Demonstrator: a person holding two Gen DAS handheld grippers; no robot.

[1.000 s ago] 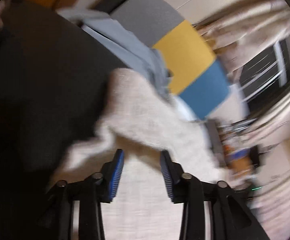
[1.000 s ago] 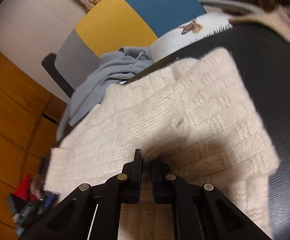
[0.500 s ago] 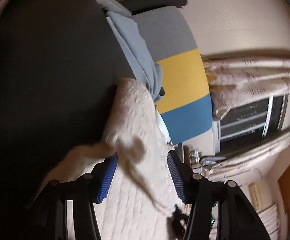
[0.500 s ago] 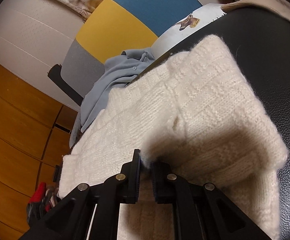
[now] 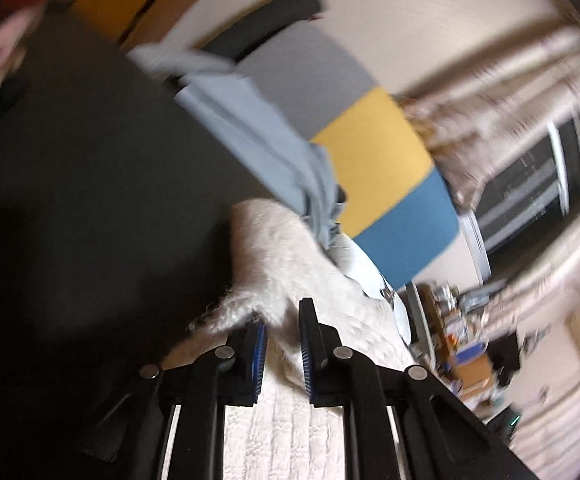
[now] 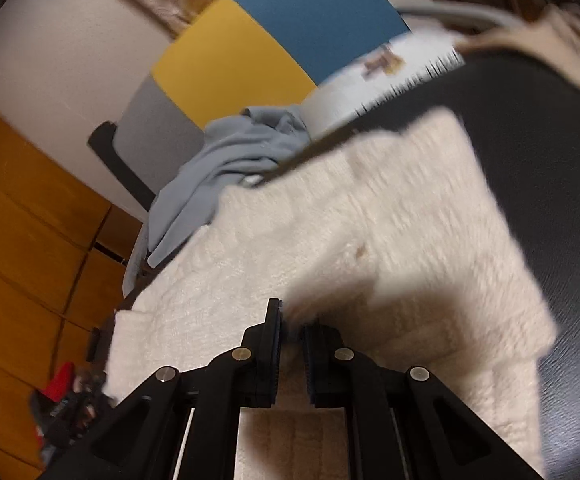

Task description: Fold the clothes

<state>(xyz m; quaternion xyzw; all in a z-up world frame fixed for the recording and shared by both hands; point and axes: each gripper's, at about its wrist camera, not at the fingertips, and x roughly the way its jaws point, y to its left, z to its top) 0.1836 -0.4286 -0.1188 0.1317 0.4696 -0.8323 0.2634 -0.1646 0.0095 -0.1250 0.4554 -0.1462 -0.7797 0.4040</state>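
A cream knitted sweater lies on the black table, with one part folded over onto the rest. My right gripper is shut on a raised fold of it near the front edge. In the left wrist view the same sweater runs away from me over the dark table. My left gripper is shut on a fluffy edge of the knit, and fabric fills the narrow gap between its blue pads. Both views are motion-blurred.
A blue-grey shirt hangs over the table's far edge against a chair with a grey, yellow and blue back. A white printed garment and a beige cloth lie at the back right. Wooden cabinets stand on the left.
My left gripper's fingers have come together on the sweater's edge; they stood wide apart before. My right gripper has kept its hold, and both views have swung.
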